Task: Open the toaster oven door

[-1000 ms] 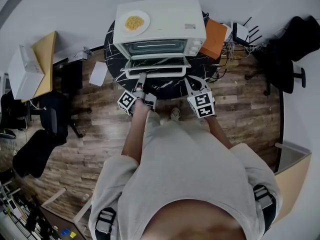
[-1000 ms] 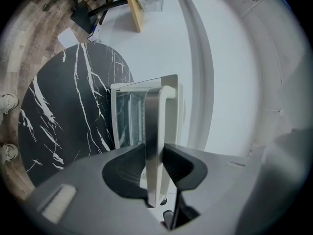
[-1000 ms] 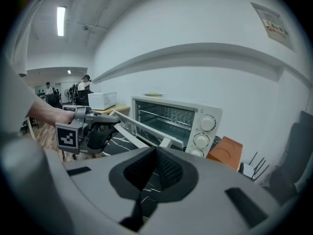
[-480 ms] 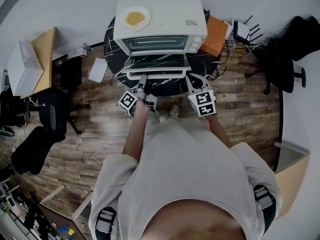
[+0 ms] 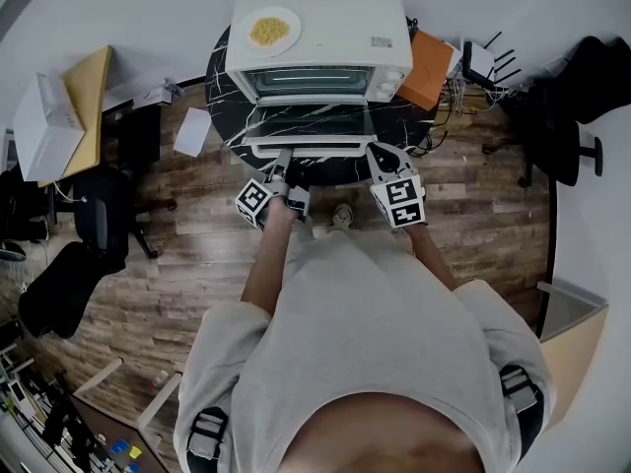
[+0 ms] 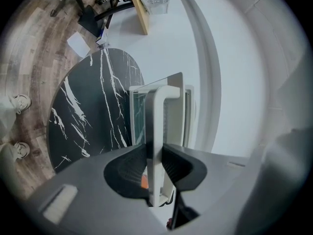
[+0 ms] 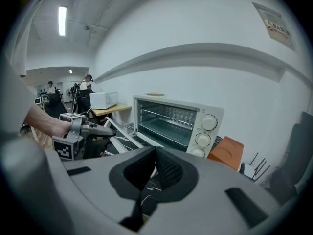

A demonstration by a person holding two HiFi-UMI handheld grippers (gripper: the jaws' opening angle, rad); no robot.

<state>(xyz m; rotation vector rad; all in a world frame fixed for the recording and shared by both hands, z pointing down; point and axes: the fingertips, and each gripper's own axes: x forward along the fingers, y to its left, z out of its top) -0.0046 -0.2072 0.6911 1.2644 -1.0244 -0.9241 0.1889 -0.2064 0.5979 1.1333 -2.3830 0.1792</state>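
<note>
While its jaws have just been closing, the left tool (image 6: 155, 153) clamps the door's handle (image 6: 157, 121); the right tool (image 7: 155, 156) hovers beside it, jaws together and empty. Beyond both, the door (image 5: 308, 123) lies open over the counter (image 5: 223, 131), with the oven (image 5: 320, 28) behind.

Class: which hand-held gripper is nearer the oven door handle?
Left: the left hand-held gripper has just been closing its jaws on the door handle. The right hand-held gripper, shut, sits just past its right end.
</note>
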